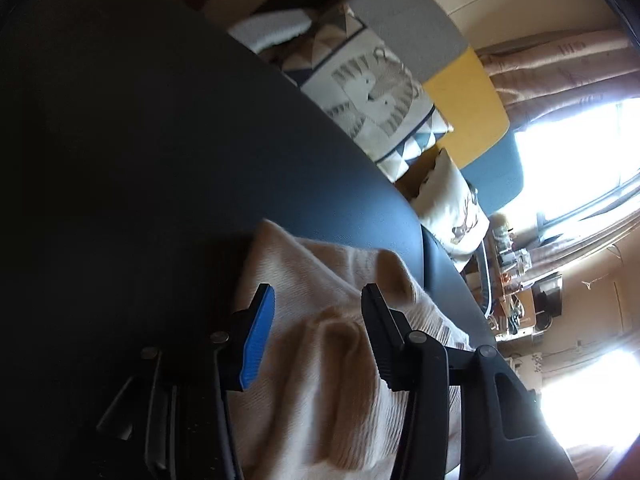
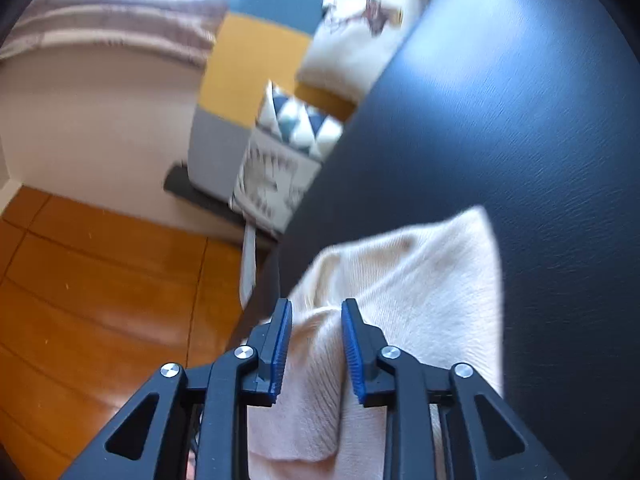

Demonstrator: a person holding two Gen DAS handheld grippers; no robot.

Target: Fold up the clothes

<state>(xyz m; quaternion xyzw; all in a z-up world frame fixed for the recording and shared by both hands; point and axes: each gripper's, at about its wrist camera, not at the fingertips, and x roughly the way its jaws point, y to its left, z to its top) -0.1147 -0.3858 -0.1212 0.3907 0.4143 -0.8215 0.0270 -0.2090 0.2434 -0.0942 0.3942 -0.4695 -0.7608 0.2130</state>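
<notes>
We are seeing cream knit garment lying bunched on dark table near its edge; fold looking partly made, flattening and further folds likely remaining. Left hand-held gripper standing open, fabric ridge between jaws, pads not pressing. Right hand-held gripper likewise open astride fold. Patterned cushions sitting beyond the table edge on the multicoloured sofa; nothing obstructing.

Dark table top, with a cream knit garment directly on it, partly between both jaws.
</notes>
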